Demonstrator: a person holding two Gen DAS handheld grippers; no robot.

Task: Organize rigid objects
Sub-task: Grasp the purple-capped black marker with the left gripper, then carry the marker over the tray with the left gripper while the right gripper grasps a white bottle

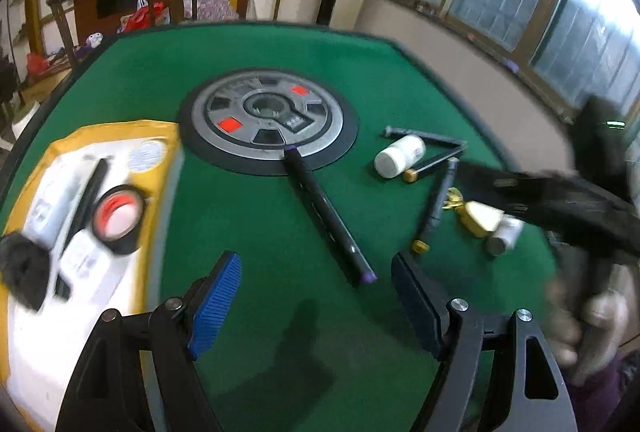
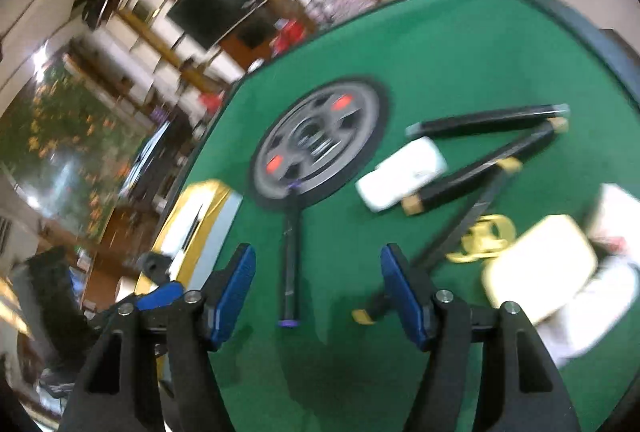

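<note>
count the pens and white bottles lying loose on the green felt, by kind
purple-capped marker: 1
gold-capped pens: 2
grey-capped pen: 1
white bottles: 2
total: 6

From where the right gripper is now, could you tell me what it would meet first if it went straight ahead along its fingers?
Probably the purple-capped black marker: it lies on the green table just ahead, between the open fingers of the right gripper. Beyond it is the round centre panel. The view is blurred, so the height above the marker is unclear.
</note>
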